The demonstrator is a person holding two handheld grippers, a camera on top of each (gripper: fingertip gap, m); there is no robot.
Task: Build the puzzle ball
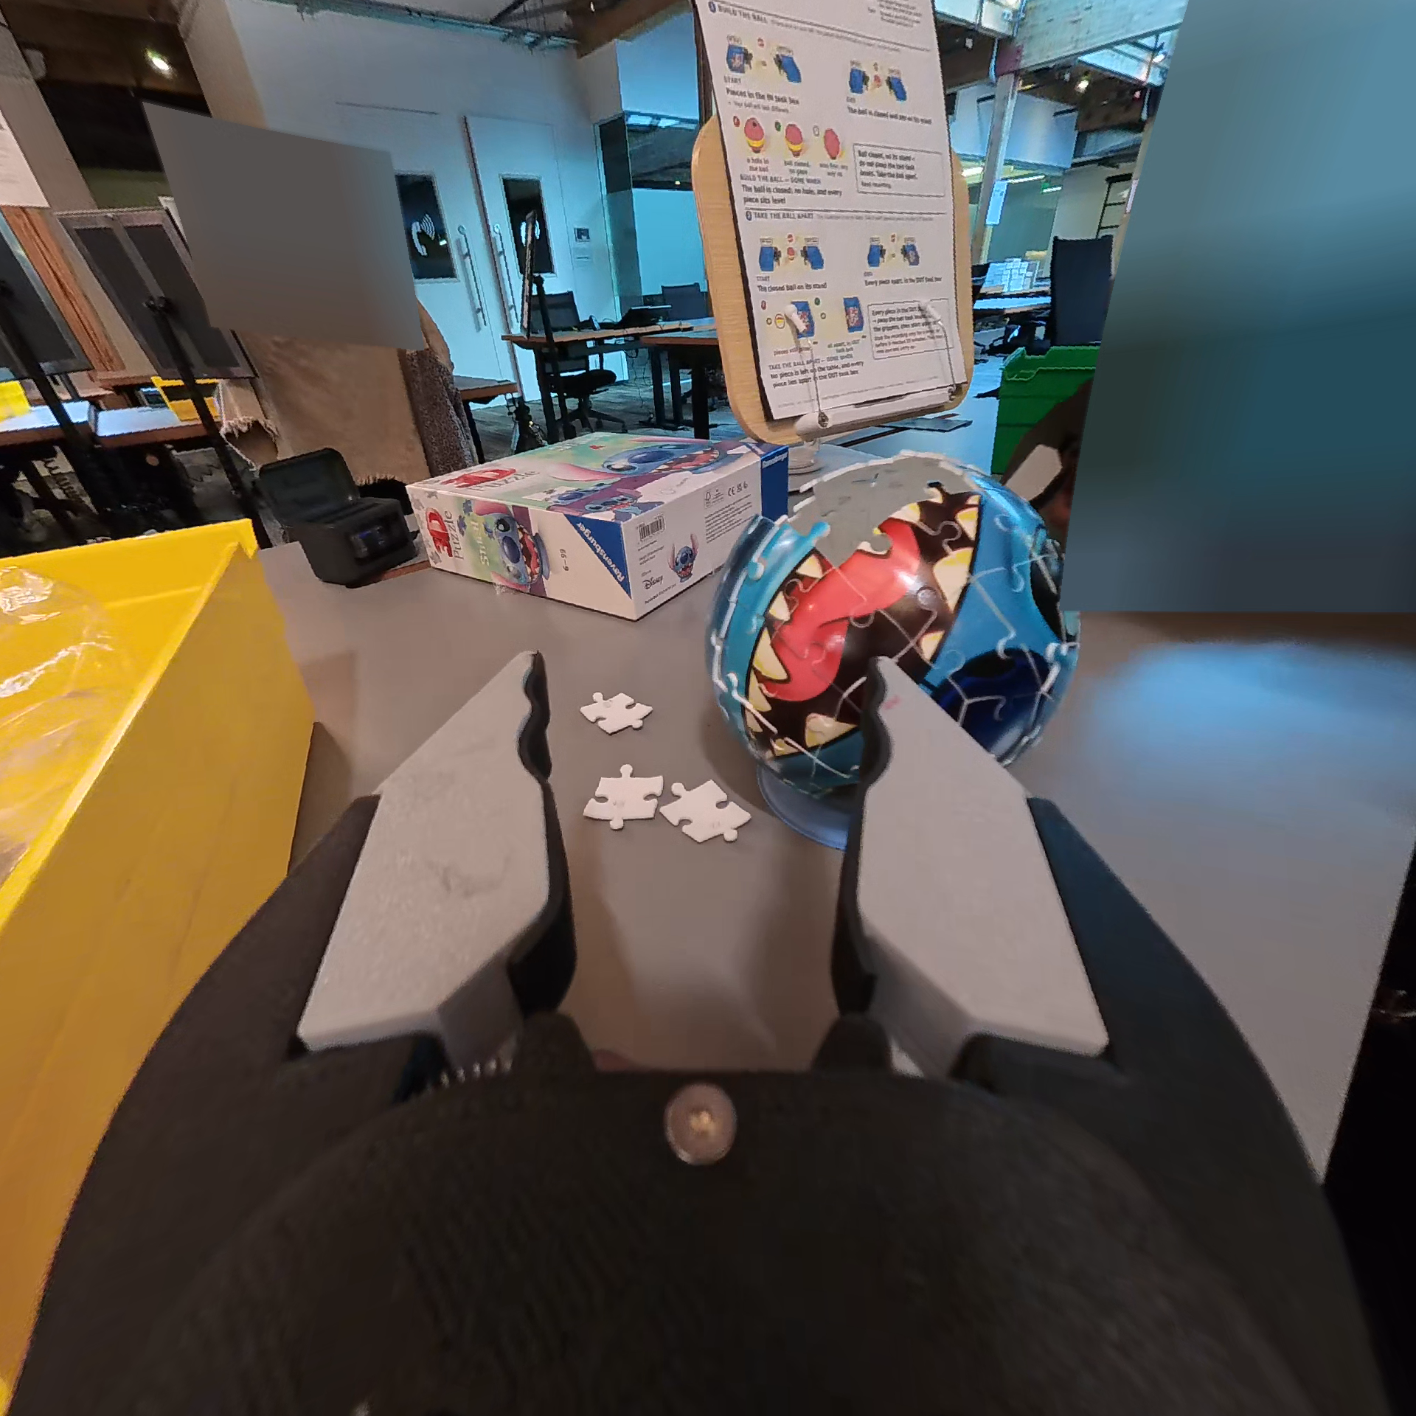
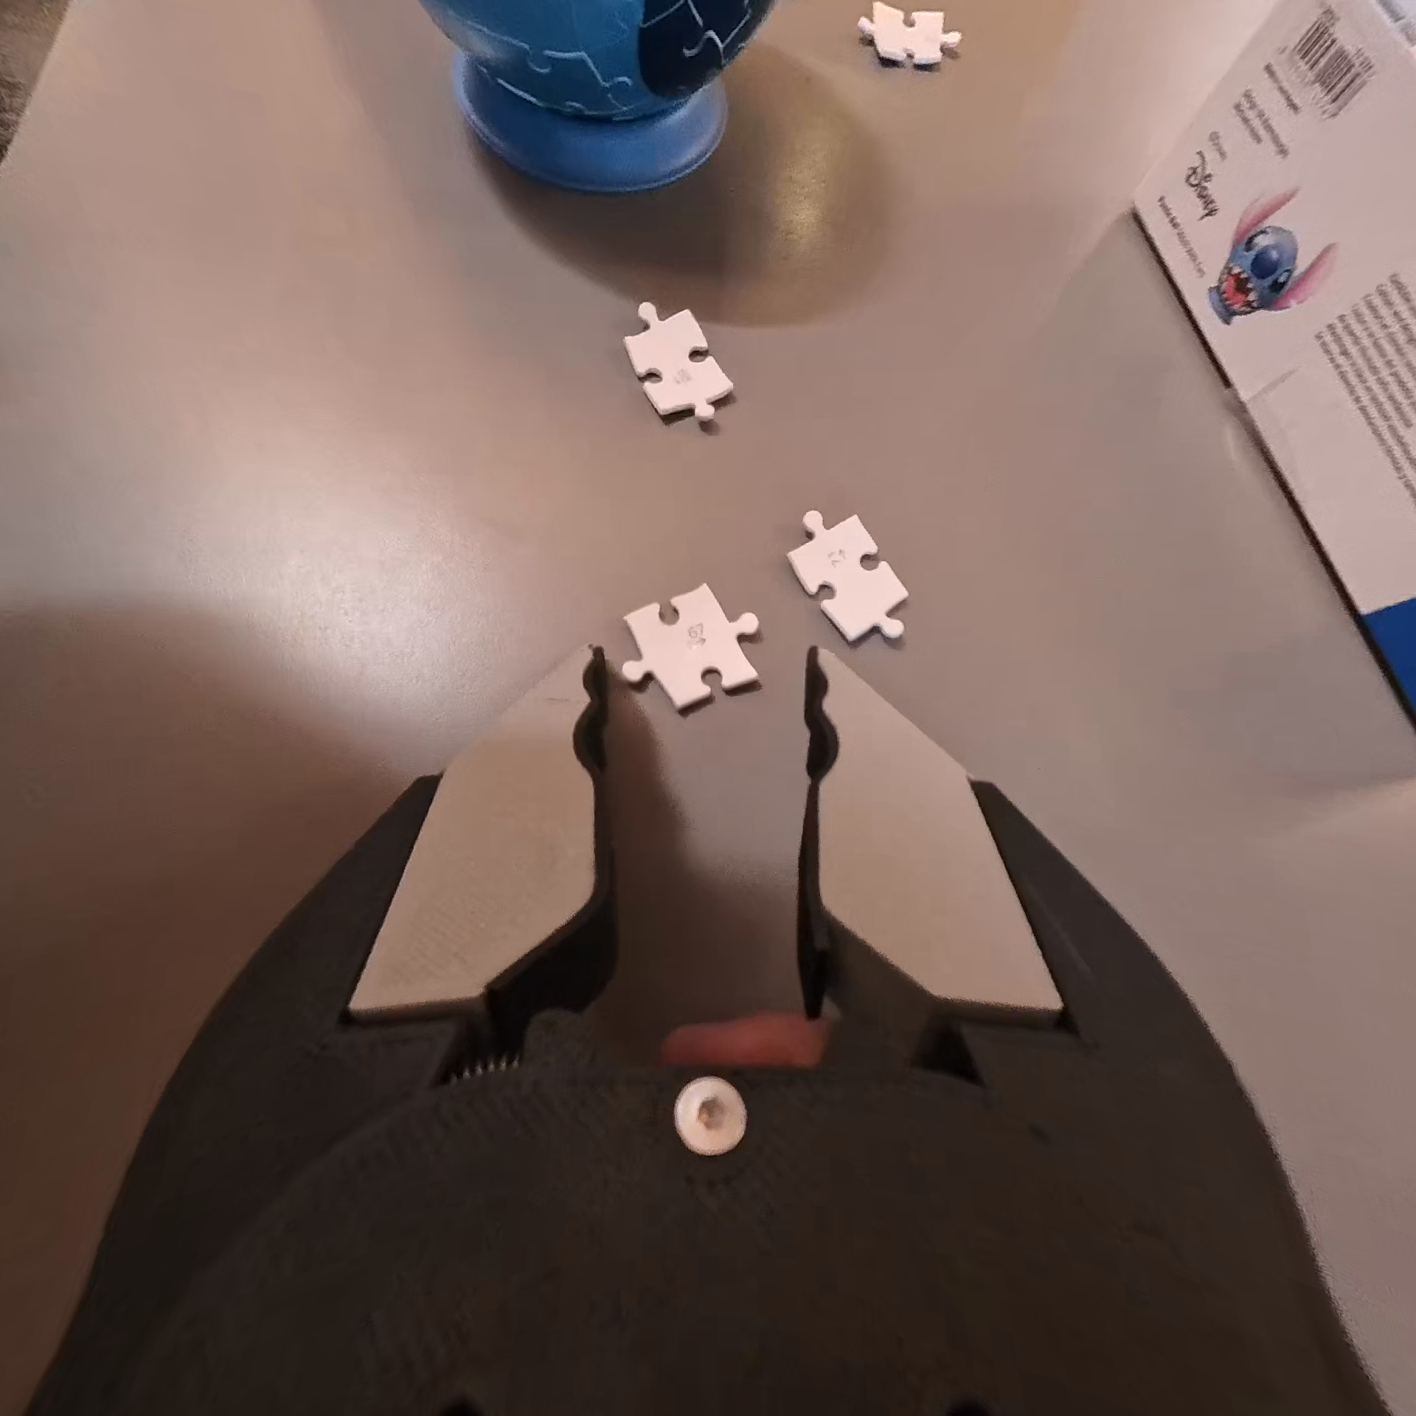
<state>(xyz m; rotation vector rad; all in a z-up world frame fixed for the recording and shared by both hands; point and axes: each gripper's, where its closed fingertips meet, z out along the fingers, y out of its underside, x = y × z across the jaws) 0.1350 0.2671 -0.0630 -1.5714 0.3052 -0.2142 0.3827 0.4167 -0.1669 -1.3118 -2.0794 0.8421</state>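
Right gripper (image 2: 705, 651) angled down, jaws apart over white piece (image 2: 692, 647); left gripper (image 1: 709, 667) level, open, empty; puzzle ball (image 2: 613, 61) cropped above

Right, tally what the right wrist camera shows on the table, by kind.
Loose white puzzle pieces: 4
Puzzle ball, only partly in frame: 1
Blue stand: 1
Puzzle box: 1
Total: 7
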